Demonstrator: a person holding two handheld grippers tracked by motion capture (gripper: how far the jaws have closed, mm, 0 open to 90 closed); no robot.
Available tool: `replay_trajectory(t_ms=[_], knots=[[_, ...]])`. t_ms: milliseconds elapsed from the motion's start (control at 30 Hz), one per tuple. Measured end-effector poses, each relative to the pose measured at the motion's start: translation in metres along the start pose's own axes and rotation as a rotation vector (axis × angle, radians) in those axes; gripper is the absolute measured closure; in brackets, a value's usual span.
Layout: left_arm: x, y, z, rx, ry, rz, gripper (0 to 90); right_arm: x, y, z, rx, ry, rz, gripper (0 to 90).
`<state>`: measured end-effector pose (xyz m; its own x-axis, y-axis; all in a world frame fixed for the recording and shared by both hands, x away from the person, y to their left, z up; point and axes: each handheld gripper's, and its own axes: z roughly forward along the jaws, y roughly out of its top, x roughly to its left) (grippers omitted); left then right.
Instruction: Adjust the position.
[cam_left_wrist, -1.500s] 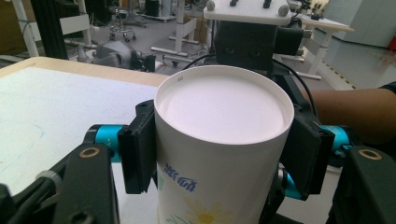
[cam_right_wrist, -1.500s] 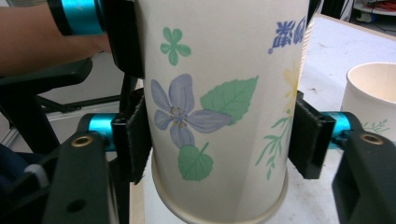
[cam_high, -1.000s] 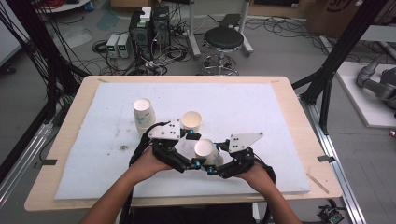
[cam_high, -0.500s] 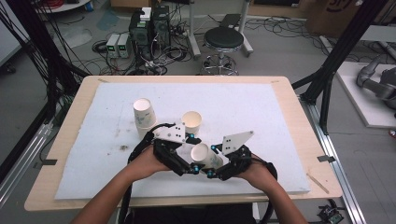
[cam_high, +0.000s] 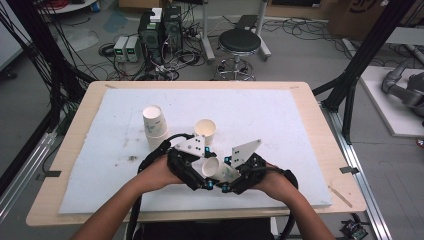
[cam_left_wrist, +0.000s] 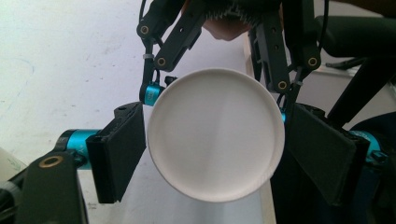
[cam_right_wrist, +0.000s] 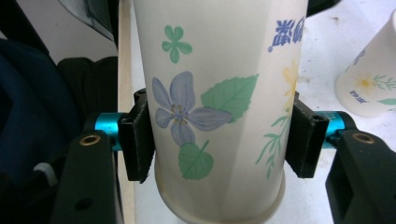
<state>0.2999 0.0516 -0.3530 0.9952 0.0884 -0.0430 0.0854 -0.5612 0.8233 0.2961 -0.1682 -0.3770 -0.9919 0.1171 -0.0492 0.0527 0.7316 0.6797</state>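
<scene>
At the near edge of the table, both hands meet over the white foam mat (cam_high: 300, 120). Right gripper (cam_high: 231, 176) is clenched on a white paper cup printed w/ blue flowers and green leaves (cam_high: 216, 169), held off the mat on its side; in the right gripper view the pads (cam_right_wrist: 137, 140) press both sides of the cup wall (cam_right_wrist: 219, 102) near one end. Left gripper (cam_high: 196, 175) faces the cup's flat round end (cam_left_wrist: 215, 133): jaws have just been closing, cup between them, left pad (cam_left_wrist: 122, 149) at the rim or touching, right pad (cam_left_wrist: 322, 156) appears just clear, so not gripping yet by my reading. Judgement: a hand-over or a pull on this cup is approx. midway; right hold is made, left hold is left to do. Farther back, a second flowered paper cup stands mouth-up (cam_high: 205, 131), and an inverted stack of like cups (cam_high: 155, 121) stands to its left, both untouched. Whether the held item is one cup or two nested can't be told; its mouth end is cut off in the right gripper view. Beyond the table: a black stool (cam_high: 240, 42) and cabling.
</scene>
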Motion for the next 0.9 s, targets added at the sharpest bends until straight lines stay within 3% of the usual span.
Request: replay_trajectory(t_ms=[467, 633, 900], knots=[[0.0036, -0.0012, 0.0062, 0.056, -0.026, -0.023, 29.0, 0.0011, 0.0027, 0.0054, 0.065, 0.029, -0.005, 36.7], [0.0031, -0.0019, 0.0071, 0.065, -0.051, -0.015, 36.0, 0.0006, 0.0021, 0.0064, 0.078, 0.05, -0.003, 36.8], [0.0017, -0.0027, 0.0092, 0.078, -0.046, 0.005, 37.3, 0.0014, 0.0027, 0.0078, 0.107, 0.048, -0.018, 36.6]])
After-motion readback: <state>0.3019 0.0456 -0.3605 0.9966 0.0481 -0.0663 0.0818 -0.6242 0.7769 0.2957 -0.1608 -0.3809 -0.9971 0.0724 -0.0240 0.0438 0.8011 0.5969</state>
